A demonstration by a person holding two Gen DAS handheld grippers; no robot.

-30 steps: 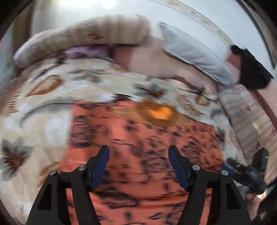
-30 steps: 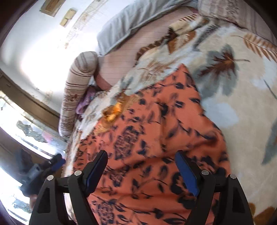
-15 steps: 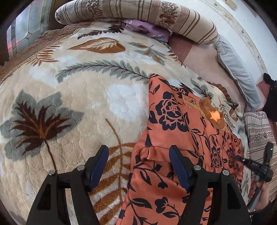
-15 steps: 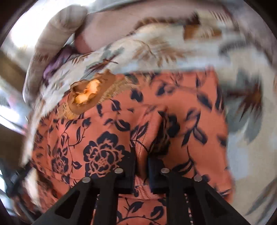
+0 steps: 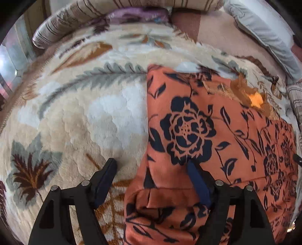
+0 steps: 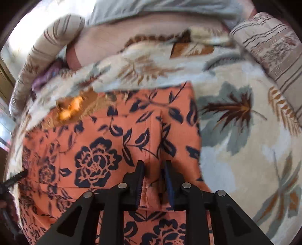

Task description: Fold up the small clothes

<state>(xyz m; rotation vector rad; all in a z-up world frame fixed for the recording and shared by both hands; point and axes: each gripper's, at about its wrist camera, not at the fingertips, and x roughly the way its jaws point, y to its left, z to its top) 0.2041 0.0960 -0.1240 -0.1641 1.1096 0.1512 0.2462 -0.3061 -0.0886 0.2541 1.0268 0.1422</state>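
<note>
An orange garment with dark blue flowers (image 5: pixel 188 132) lies spread on a leaf-patterned blanket (image 5: pixel 75 122). It has a gold embroidered patch (image 5: pixel 253 98) near its far end. My left gripper (image 5: pixel 152 163) is open and its jaws are opening further. It straddles the garment's left edge, one finger over the blanket and one on the cloth. In the right wrist view, my right gripper (image 6: pixel 153 164) pinches a raised ridge of the garment (image 6: pixel 94 150) between narrow jaws, which are opening slightly. A crease runs up the cloth from the pinch.
A striped bolster (image 5: pixel 113 11) and a purple cloth (image 5: pixel 135 15) lie along the far side of the bed. A grey pillow (image 5: pixel 264 34) is at the far right. Another striped cushion (image 6: pixel 273 47) sits at the upper right in the right wrist view.
My left gripper has come down close over the garment's left edge. My right gripper went from wide open to closed on a fold of the garment, and its jaws now stand slightly wider.
</note>
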